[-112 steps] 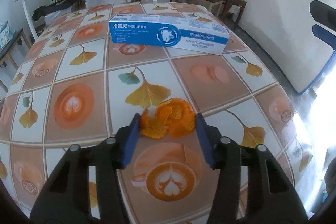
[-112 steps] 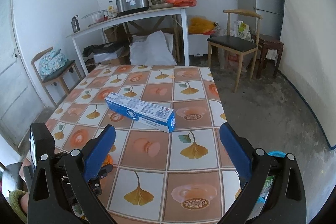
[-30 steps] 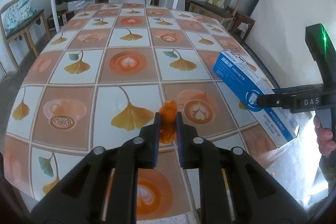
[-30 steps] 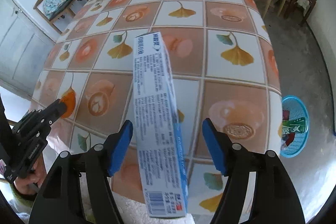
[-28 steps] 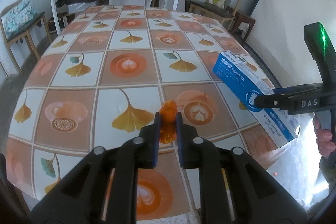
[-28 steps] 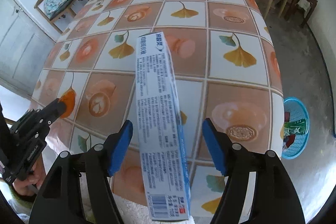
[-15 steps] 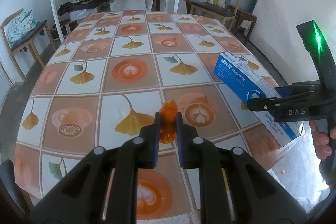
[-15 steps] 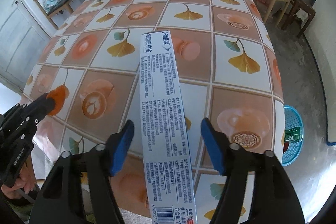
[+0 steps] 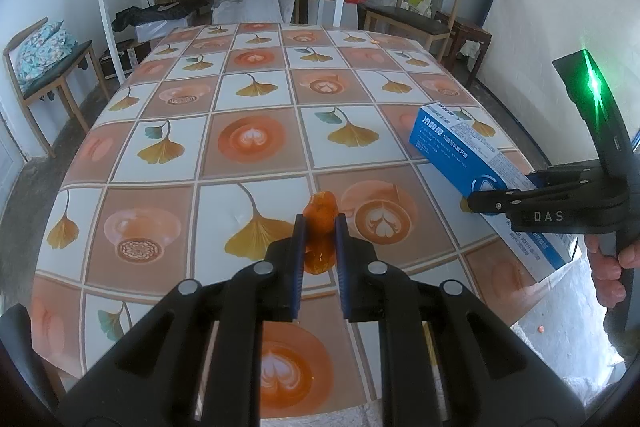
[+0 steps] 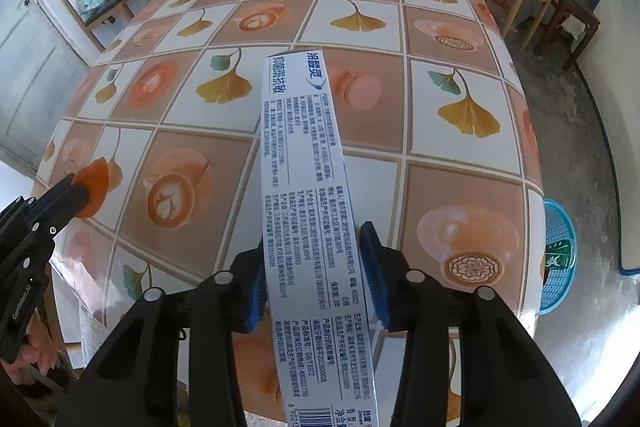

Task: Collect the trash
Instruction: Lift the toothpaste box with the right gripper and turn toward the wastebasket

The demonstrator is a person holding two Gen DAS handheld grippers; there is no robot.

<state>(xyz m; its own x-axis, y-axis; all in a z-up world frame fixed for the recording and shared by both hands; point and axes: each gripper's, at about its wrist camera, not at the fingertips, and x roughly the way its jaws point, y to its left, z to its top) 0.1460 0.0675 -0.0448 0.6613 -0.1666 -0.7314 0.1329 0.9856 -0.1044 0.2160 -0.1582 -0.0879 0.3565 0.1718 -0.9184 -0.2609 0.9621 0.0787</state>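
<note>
My left tongs (image 9: pixel 319 227) hover level over the table (image 9: pixel 256 107), pinching orange peel (image 9: pixel 320 223). My right tongs (image 10: pixel 316 267) clamp the box (image 10: pixel 308 187) midway, raised above the table edge.

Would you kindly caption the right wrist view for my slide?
Right gripper clamps a toothpaste box above the table; bin waits below.

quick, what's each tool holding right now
Left tool: shut on the crumpled orange peel.
Right tool: shut on the long blue-and-white toothpaste box.
</note>
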